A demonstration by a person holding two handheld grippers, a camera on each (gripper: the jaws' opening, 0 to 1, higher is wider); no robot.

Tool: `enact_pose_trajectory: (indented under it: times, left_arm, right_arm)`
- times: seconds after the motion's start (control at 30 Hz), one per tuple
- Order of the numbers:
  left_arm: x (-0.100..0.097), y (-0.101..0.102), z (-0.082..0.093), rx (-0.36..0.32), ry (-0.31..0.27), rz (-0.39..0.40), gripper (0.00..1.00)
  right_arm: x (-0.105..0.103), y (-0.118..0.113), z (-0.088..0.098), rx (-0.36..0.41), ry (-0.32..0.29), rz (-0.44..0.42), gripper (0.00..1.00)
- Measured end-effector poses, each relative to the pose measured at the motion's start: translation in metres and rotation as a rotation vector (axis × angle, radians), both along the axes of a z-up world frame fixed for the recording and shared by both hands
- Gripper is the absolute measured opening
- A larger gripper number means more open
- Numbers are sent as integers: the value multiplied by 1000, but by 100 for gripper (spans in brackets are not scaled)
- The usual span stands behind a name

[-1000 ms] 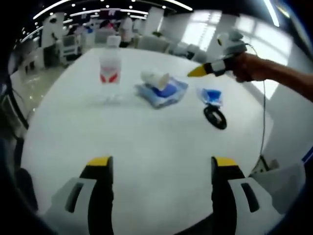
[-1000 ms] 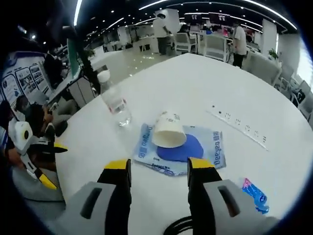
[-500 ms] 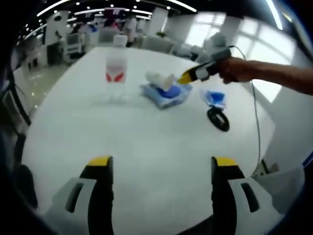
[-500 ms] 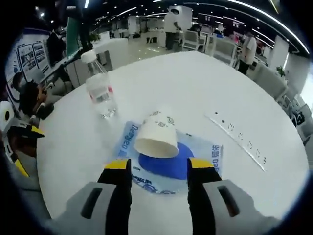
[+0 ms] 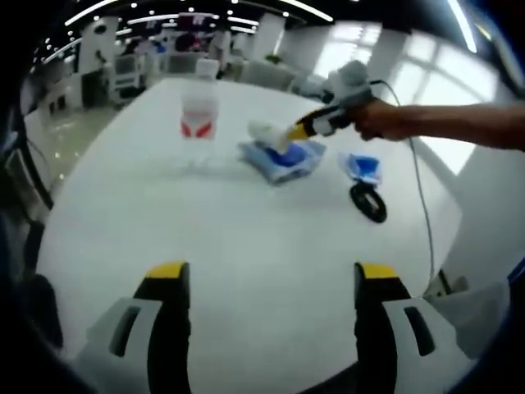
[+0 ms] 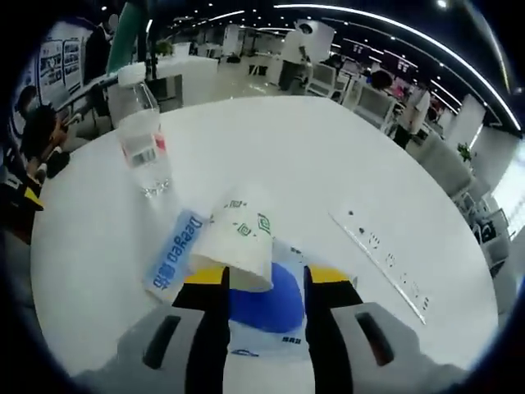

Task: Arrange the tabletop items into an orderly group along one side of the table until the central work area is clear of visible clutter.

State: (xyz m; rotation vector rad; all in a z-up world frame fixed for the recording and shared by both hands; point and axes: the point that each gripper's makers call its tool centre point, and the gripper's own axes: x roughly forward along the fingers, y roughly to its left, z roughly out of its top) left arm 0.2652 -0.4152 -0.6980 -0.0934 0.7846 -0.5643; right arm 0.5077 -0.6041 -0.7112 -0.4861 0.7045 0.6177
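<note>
Paper cup [image 6: 238,240] lay tipped on its side on a blue wet-wipe packet [image 6: 246,287], far across the white surface [image 5: 246,246]. The right gripper [image 6: 264,275] reached it, its jaws standing apart with the cup's rim between them, not yet clamped. A water bottle [image 5: 199,115] stood upright to the left. A black ring [image 5: 367,203] lay to the right. The left gripper [image 5: 271,271] hovered near, jaws wide apart, holding nothing.

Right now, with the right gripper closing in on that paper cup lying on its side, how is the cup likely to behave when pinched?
The paper cup looks thin-walled, so it may crush. It lies on its side on the blue packet, so a nudge could roll it. It is probably very light; the right gripper should lift it easily.
</note>
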Motion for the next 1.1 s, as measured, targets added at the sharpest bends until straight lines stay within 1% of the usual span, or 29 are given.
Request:
enact_pose_trajectory:
  times: [0.13,0.23,0.3,0.43,0.53,0.73,0.8,1.03,1.1]
  left_arm:
    - [0,0,0,1,1,1,79]
    - [2,1,-1,2,0,3,79]
    - [3,2,-2,2,1,4,79]
    - [2,1,-2,4,1,3,79]
    - [3,2,-4,6,3,2,79]
    - [4,2,-6,4,4,0,79]
    - [3,2,-6,8,4,-2,79]
    - [1,-1,-3,7,3,-7,79]
    - [1,-1,-2,6,2,-7,79]
  right_arm:
    - [10,3,-5,3,10,-3,26]
    - [3,6,-6,5,18,-6,22]
    - [3,7,-8,4,23,-4,20]
    - [4,5,-8,-5,21,-12,11]
    - [2,5,-7,7,20,-27,5]
    - [6,3,-8,13,24,-31,1]
    - [2,3,-4,19,27,-34,0]
    - [1,5,5,24,17,-32,0]
    - [-3,8,12,26,8,-25,0]
